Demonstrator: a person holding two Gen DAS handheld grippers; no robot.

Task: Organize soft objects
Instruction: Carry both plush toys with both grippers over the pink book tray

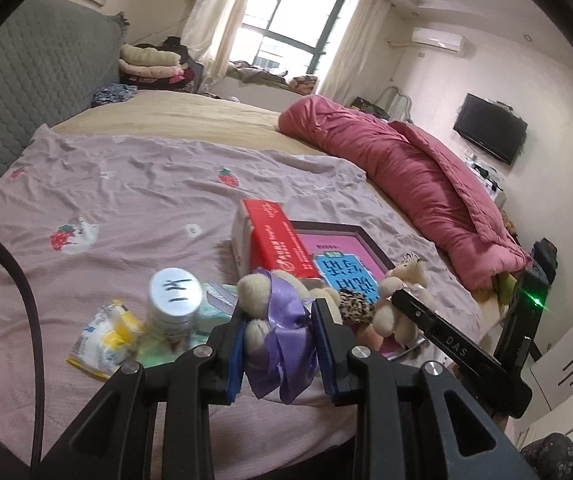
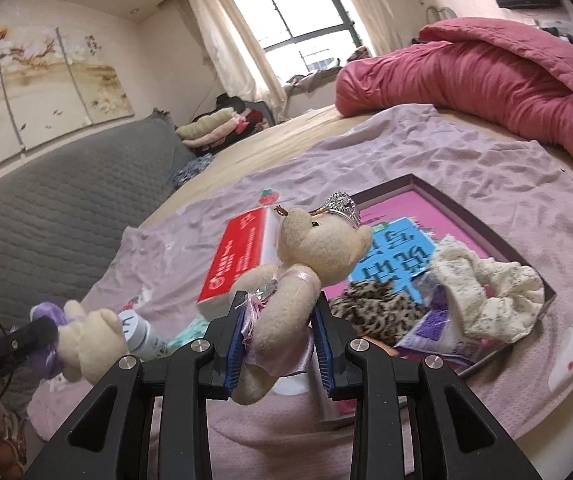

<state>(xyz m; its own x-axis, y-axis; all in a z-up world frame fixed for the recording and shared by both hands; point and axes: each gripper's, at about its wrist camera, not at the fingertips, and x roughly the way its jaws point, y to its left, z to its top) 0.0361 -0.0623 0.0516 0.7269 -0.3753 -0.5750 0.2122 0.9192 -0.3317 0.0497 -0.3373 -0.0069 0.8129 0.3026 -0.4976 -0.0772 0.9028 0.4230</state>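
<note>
Left gripper (image 1: 278,344) clamped on the purple bear (image 1: 274,312), blue pads pressed into the ribbon at both sides, toy lifted just above the sheet (image 1: 106,184). Right gripper (image 2: 276,344) clamped on the crowned bear (image 2: 306,264) at its pink-skirted waist, head and crown above the fingertips, legs hanging below the pads. With the tray (image 2: 482,216) as landmark: crowned bear held over its near-left corner, purple bear further left, off the tray. Inside the tray, a leopard scrunchie (image 2: 378,316) at the near edge, a cream scrunchie (image 2: 490,292) to its right, a purple packet (image 2: 442,324) partly under both, a blue-and-pink book (image 2: 398,264) beneath. Against the tray's left side, a red box (image 2: 238,260) standing on edge. Further left of the tray, a white jar (image 1: 174,300) with a handwritten lid, a green tissue pack (image 1: 214,304) behind it, and a yellow-and-white pack (image 1: 102,336) lying flat. Beyond the tray, a pink quilt (image 1: 406,172) heaped along the bed.
</note>
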